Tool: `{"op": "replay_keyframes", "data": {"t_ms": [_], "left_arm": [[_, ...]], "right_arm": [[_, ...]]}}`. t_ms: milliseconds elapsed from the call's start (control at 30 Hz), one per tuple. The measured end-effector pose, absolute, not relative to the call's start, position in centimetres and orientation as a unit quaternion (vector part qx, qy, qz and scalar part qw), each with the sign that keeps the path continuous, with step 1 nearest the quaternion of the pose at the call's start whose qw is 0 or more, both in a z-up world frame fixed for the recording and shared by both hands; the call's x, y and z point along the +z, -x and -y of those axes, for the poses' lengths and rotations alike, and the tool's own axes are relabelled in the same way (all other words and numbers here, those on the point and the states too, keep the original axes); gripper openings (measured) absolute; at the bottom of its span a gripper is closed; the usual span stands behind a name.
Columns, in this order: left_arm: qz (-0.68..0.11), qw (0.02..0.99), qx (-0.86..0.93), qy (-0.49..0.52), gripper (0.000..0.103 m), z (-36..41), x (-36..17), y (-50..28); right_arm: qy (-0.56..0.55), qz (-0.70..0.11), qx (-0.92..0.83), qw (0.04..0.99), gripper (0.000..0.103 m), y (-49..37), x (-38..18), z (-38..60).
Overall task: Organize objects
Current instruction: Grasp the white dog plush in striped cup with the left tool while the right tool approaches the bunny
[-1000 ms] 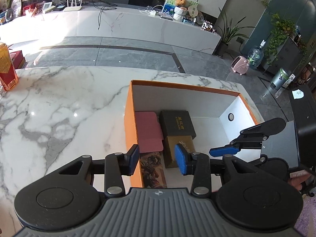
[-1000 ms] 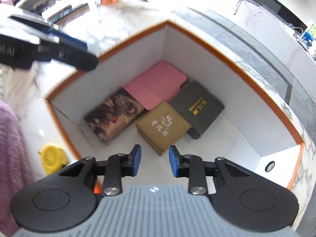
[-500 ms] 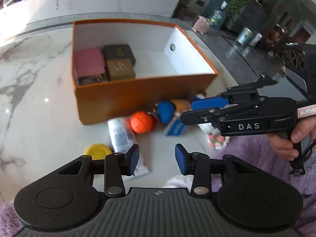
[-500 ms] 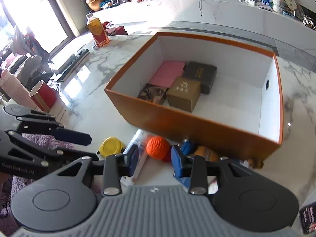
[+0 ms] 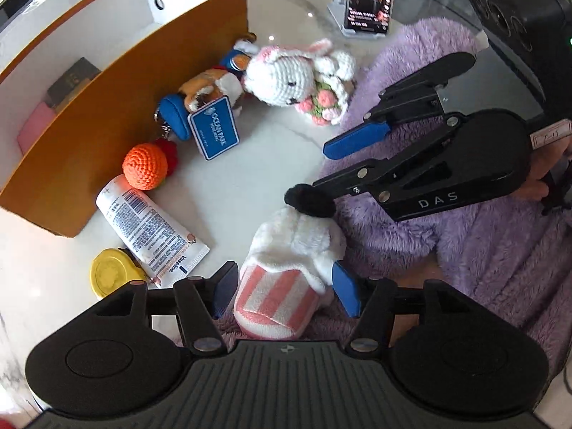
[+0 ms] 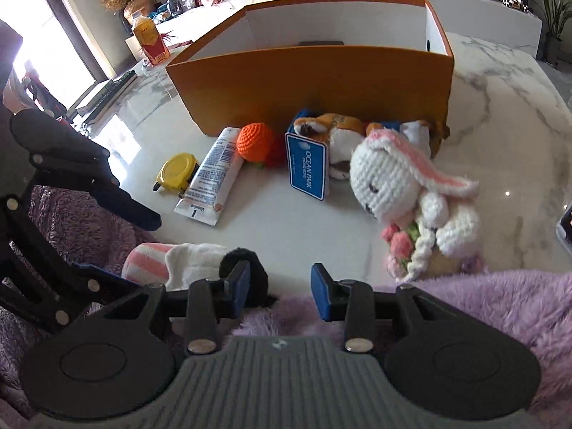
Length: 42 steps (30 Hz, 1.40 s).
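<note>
— Between the left gripper's opening jaws, what is seen?
— A striped plush toy at the table edge, not pressed. The right gripper is held part-open, empty.

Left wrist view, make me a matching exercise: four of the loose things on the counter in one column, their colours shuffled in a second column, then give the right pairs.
Things:
1. crochet ball
2. tape measure
3. Ocean Park tag
4. crochet bunny

Colours:
A. blue with white lettering
B. white with pink ears
C. orange
D. yellow

Pairs: 1-C, 2-D, 3-A, 4-B. All four lie on the marble counter outside the orange box.
</note>
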<state>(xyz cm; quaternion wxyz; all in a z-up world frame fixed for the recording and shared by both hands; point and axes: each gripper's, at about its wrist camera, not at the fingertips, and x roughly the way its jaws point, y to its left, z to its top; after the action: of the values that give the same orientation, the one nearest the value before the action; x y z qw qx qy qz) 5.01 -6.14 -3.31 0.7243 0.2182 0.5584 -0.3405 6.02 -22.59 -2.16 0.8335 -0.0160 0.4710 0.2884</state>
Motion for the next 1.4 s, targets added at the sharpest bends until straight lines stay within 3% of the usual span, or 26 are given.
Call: {"op": "replay_keyframes", "data": {"t_ms": [567, 867, 1033, 1200, 1400], "left_arm": [[-0.615, 0.658, -0.313, -0.302, 0.079, 10.1, -7.4, -5.7], [-0.598, 0.692, -0.282, -0.29, 0.067, 9.8, -6.7, -4.3], [-0.588, 0.732, -0.261, -0.225, 0.065, 8.3, -5.2, -4.6], [-0.556, 0.783, -0.246, -0.131, 0.065, 6.3, -2.5, -5.6], [-0.517, 0.832, -0.199, -0.014, 0.065, 5.0, -0.1, -7.9]], "right_arm": [[0.013, -0.455, 0.297, 0.84, 0.042, -5.7, -3.9, 23.0], [0.007, -0.449, 0.295, 0.843, 0.042, -5.3, -3.4, 23.6], [0.005, -0.437, 0.282, 0.854, 0.047, -5.3, -1.9, 24.6], [0.083, -0.394, 0.239, 0.884, 0.056, -5.5, 0.2, 25.2], [0.187, -0.383, 0.203, 0.882, 0.057, -7.5, 0.6, 25.9]]}}
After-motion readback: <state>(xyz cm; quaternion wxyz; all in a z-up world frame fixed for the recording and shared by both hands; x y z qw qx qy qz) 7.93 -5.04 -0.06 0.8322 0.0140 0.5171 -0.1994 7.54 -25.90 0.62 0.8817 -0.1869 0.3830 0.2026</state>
